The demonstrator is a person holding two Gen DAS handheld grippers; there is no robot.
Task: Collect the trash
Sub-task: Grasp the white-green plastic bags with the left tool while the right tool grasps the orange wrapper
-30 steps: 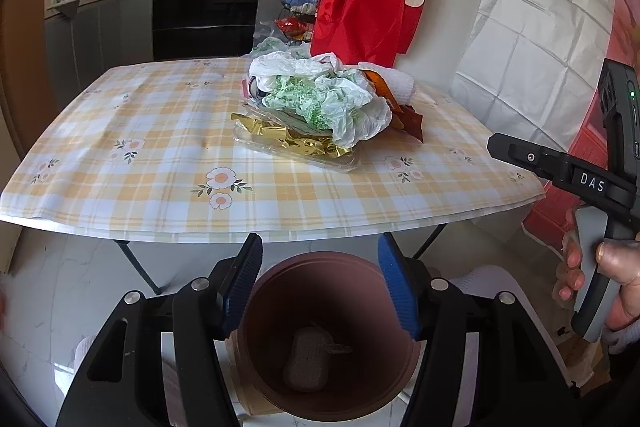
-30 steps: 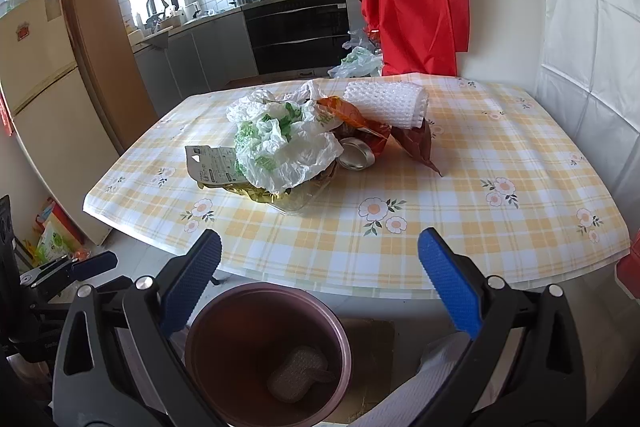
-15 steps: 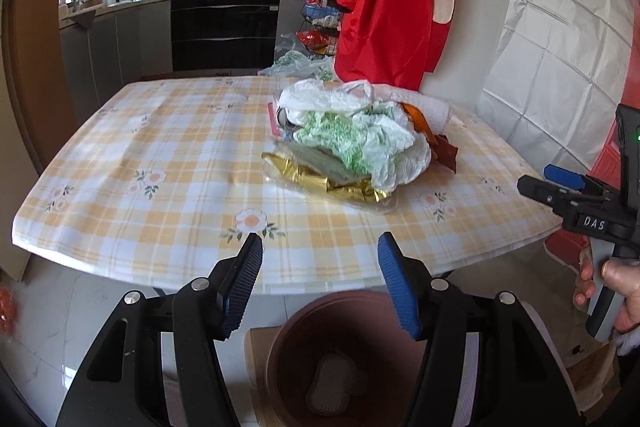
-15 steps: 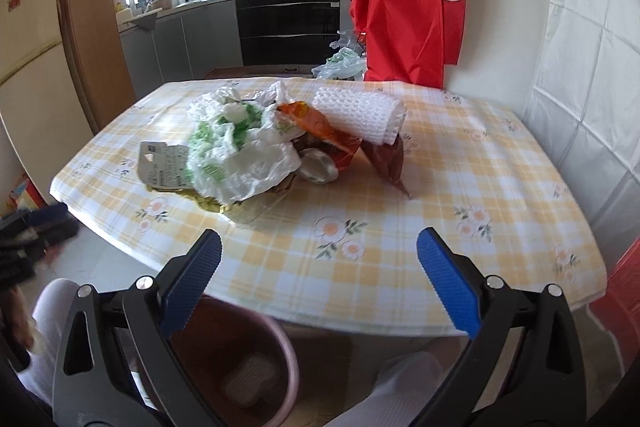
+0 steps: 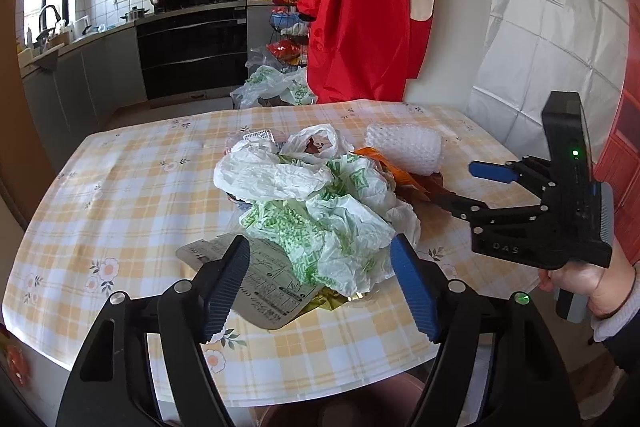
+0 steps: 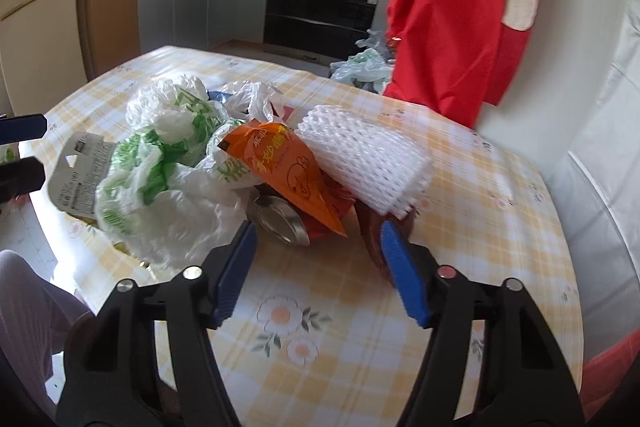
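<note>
Both grippers have swung up from the reddish-brown plastic bin below the table edge to the trash heap. On the left, the left gripper (image 5: pixel 318 283) has just spread its jaws wider, nothing pinched, framing the printed grey card (image 5: pixel 264 281) and crumpled green-and-white plastic bag (image 5: pixel 320 223). To its right, the right gripper (image 6: pixel 316 269) has just narrowed but stands apart, gripping nothing, before the orange snack wrapper (image 6: pixel 288 167) and white foam net (image 6: pixel 368 163). Nearly all the pile looks uncollected. Bare yellow checked tablecloth (image 6: pixel 480 267) rings the heap, leaving room; the near edge lies close below both grippers.
</note>
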